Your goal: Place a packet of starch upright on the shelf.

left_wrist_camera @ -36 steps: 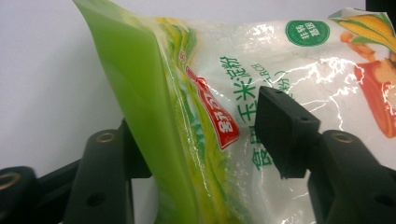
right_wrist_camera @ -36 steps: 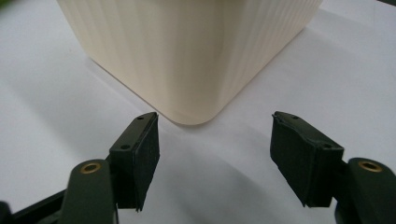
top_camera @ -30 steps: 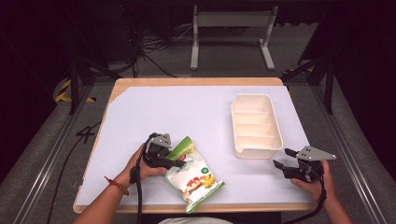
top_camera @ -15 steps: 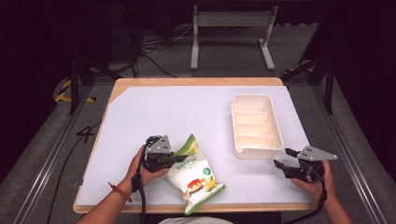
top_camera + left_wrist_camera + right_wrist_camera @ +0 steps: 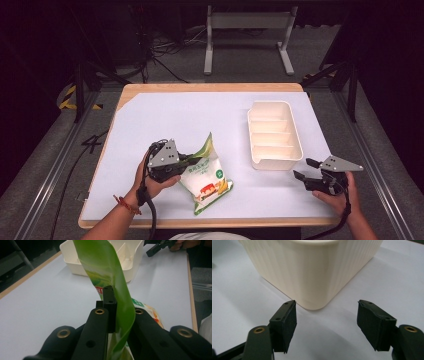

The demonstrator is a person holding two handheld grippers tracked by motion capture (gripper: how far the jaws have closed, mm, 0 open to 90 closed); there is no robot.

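The snack bag [image 5: 206, 176] has been clamped at its green top edge by the left gripper [image 5: 186, 161], its lower end apparently resting on the table [image 5: 165, 115] left of the divided tray [image 5: 274, 134]. Carrying and placing appear undone. The right gripper [image 5: 306, 169] is held spread and empty beside the tray's near corner.

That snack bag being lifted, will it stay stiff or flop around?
Probably floppy: the snack bag bends where the left gripper pinches its green top edge. It looks puffy, so likely light. The glossy film may slip.
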